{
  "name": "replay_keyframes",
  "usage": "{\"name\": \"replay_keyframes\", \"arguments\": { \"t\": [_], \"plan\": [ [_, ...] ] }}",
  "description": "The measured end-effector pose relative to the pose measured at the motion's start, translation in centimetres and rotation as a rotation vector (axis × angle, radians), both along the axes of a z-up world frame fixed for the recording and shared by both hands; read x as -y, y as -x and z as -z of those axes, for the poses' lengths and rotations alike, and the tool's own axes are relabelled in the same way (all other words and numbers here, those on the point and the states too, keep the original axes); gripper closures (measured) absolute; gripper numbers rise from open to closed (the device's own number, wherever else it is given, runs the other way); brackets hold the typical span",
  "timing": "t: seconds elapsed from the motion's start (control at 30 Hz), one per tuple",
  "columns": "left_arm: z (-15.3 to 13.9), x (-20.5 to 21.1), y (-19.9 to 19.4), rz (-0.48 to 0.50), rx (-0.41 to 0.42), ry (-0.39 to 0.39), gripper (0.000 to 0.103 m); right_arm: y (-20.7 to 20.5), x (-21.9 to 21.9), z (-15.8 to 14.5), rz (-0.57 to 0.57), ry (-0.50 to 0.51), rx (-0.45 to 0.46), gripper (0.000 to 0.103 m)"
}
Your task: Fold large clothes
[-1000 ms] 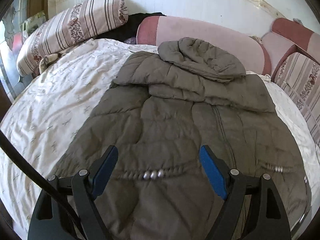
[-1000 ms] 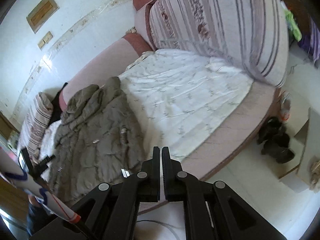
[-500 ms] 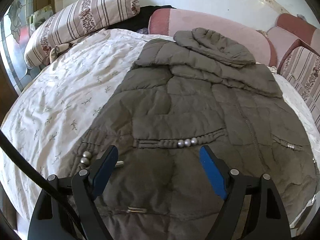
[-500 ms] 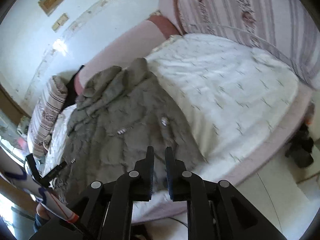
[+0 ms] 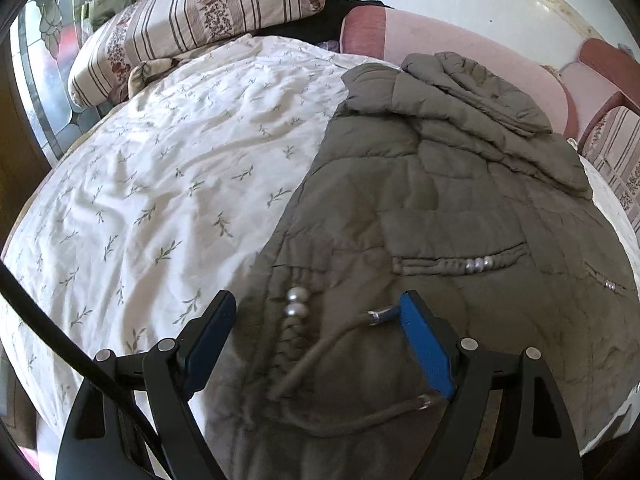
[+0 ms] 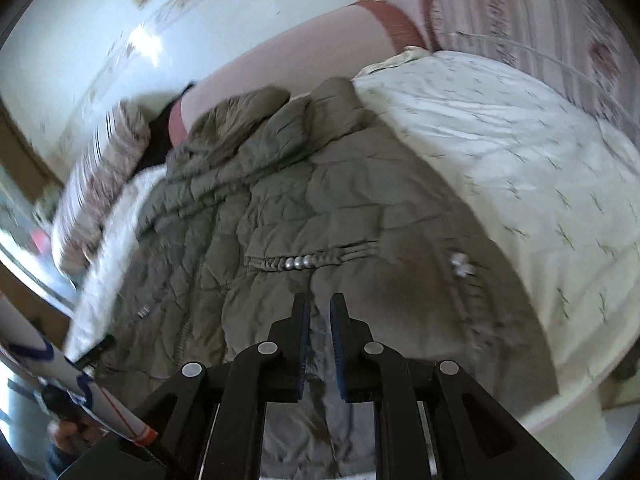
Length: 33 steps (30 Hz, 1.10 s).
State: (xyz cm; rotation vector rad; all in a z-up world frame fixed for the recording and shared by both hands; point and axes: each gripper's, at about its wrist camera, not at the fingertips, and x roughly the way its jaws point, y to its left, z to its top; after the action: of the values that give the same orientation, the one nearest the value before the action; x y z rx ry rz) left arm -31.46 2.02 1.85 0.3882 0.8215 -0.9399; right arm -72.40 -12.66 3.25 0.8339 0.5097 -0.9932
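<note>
Coat [image 5: 440, 208] lies spread flat on the bed [image 5: 168, 184], hood toward the wall. Left gripper [image 5: 320, 332] hangs wide open above its hem; right gripper [image 6: 319, 320], slightly parted after just opening, holds nothing.

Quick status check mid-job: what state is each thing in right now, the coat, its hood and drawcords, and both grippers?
Coat: spread flat on the bed, unfolded.
Hood: lying flat against the headboard end.
Drawcords: loose on the hem, between the left jaws.
Left gripper: jaws wide open over the hem, holding nothing.
Right gripper: jaws slightly apart after just opening, over the coat, nothing gripped.
Bedsheet: wrinkled, uncovered beside the coat.
</note>
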Motion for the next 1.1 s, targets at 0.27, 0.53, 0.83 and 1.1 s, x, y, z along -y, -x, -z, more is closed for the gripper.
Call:
{"name": "replay_keyframes", "arguments": {
  "t": [0.27,0.53,0.83,1.1],
  "plan": [
    [1.0,0.1,-1.3,0.028,-0.076,-0.014,0.020,-4.8,2.2,3.2,-0.107,-0.057,-0.214,0.090],
    [-0.7,-3.6,-3.2,-0.059,-0.032,0.092,0.020,-1.9,2.9,1.2,-0.069,0.007,-0.051,0.088],
    [1.2,-7.0,-7.5,-0.119,-0.213,0.089,0.020,7.6,3.2,1.1,0.202,-0.046,0.163,0.045],
    [1.6,-8.3,-6.9,-0.071,-0.322,0.139,0.020,12.5,2.7,2.7,0.244,-0.175,0.263,0.045]
  ]
}}
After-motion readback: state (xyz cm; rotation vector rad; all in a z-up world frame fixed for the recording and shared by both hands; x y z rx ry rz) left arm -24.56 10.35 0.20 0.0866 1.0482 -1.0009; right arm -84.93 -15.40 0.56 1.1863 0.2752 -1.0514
